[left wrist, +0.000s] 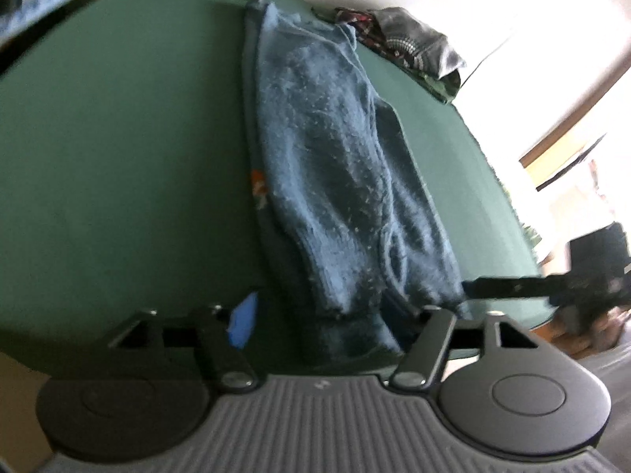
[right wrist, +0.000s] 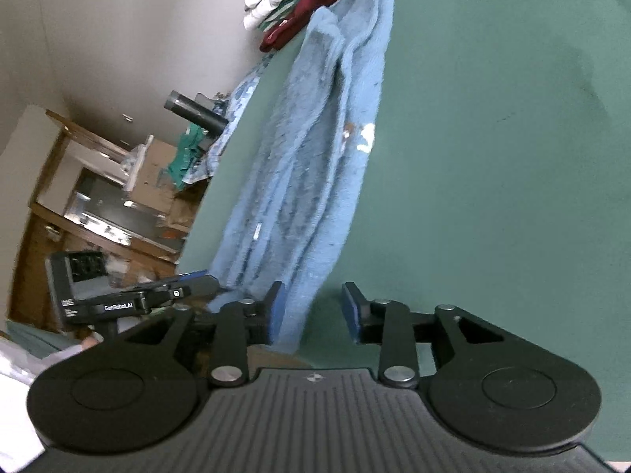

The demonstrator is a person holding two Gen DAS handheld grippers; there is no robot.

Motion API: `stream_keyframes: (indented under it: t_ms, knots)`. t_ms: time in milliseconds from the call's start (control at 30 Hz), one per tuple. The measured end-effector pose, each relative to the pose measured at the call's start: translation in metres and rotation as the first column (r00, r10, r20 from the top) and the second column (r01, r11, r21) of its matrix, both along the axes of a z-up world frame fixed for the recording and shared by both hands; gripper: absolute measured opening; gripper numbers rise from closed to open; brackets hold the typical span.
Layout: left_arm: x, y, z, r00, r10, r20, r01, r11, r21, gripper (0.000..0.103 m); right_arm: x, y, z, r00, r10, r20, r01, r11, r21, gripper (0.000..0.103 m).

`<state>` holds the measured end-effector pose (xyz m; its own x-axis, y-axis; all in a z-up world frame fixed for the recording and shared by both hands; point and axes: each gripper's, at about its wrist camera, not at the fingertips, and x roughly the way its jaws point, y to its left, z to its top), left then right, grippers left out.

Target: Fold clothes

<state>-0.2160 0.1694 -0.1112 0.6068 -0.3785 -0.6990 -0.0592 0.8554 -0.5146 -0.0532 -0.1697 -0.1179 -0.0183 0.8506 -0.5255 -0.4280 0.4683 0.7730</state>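
From the left wrist I can't make out my left gripper (left wrist: 335,323)'s right-hand pad, lost in blur behind the blue garment (left wrist: 335,181). That garment lies in a long strip on the green table (left wrist: 118,138). Both jaws stand released; my right gripper (right wrist: 313,311) straddles the near hem (cloth between the pads, unpinched). Folded clothes (right wrist: 292,4) sit stacked at the far edge, a dark patterned heap (left wrist: 410,47) beside.

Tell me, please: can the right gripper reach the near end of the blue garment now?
Probably yes. The right gripper is open, and the near end of the blue garment already lies between its pads. Nothing stands in the way on the green table.
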Motion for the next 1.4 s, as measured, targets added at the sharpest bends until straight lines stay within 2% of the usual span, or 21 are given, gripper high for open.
stream_keyframes:
  t_ms: [67,167,300,400,467,533,567,600,667,700,733,800,967,1133,1233,1400]
  knots:
    - [0.003,0.005,-0.002,1.0,0.005,-0.006,-0.005,0.998,-0.057,0.077,0.003,0.004,-0.002,1.0,0.009,-0.028,-0.008,1.0,0.012,0.036]
    - [0.005,0.008,-0.004,1.0,0.014,0.004,-0.013,0.995,-0.103,0.078,0.006,0.012,-0.003,0.998,0.032,-0.059,-0.031,0.999,0.024,0.037]
    - [0.01,0.009,-0.005,1.0,-0.013,0.019,0.016,0.989,-0.148,0.09,0.005,0.026,-0.002,0.994,0.092,-0.053,-0.091,0.996,0.013,0.036]
    - [0.008,0.012,-0.005,1.0,-0.018,0.02,0.021,0.984,-0.175,0.09,0.006,0.026,-0.003,0.993,0.096,-0.061,-0.096,0.995,0.005,0.034]
    - [0.005,0.017,-0.008,1.0,0.006,0.013,-0.004,0.977,-0.213,0.083,0.007,0.022,-0.004,0.994,0.086,-0.072,-0.086,0.996,-0.003,0.024]
    - [0.005,0.022,-0.011,0.999,0.039,0.0,-0.038,0.969,-0.242,0.063,0.008,0.017,-0.007,0.993,0.067,-0.095,-0.068,0.998,0.0,0.019]
    - [0.006,0.024,-0.013,0.998,0.054,-0.01,-0.055,0.964,-0.26,0.058,0.008,0.015,-0.009,0.993,0.058,-0.107,-0.058,0.998,0.003,0.017]
    - [0.007,0.026,-0.015,0.997,0.068,-0.021,-0.071,0.958,-0.279,0.053,0.008,0.012,-0.01,0.992,0.049,-0.119,-0.048,0.999,0.006,0.017]
    - [0.008,0.028,-0.02,0.995,0.087,-0.039,-0.095,0.942,-0.321,0.05,0.008,0.008,-0.012,0.991,0.04,-0.127,-0.039,0.999,0.009,0.016]
    - [0.009,0.027,-0.021,0.995,0.092,-0.044,-0.101,0.942,-0.321,0.043,0.007,0.006,-0.011,0.991,0.039,-0.126,-0.038,0.999,0.008,0.016]
    - [0.01,0.026,-0.022,0.994,0.095,-0.049,-0.105,0.943,-0.316,0.031,0.007,0.005,-0.011,0.991,0.039,-0.126,-0.038,0.999,0.009,0.016]
    - [0.009,0.025,-0.025,0.992,0.108,-0.062,-0.122,0.943,-0.309,0.021,0.006,0.002,-0.012,0.991,0.038,-0.126,-0.037,0.999,0.01,0.016]
    - [0.003,0.026,-0.029,0.988,0.142,-0.067,-0.156,0.935,-0.318,0.016,0.002,0.002,-0.012,0.993,0.037,-0.111,-0.036,0.999,0.014,0.016]
    - [0.001,0.015,-0.017,0.99,0.133,-0.043,-0.139,0.966,-0.218,0.01,0.001,0.008,-0.009,0.996,0.047,-0.079,-0.046,0.999,0.01,0.016]
    - [0.002,0.014,-0.003,0.991,0.134,-0.023,-0.136,0.971,-0.195,0.009,0.006,0.007,-0.007,0.991,0.036,-0.127,-0.033,0.999,0.022,0.018]
    - [0.007,0.02,0.026,0.987,0.159,0.018,-0.151,0.964,-0.219,0.009,0.021,-0.011,-0.002,0.966,-0.018,-0.257,0.069,0.98,0.188,0.018]
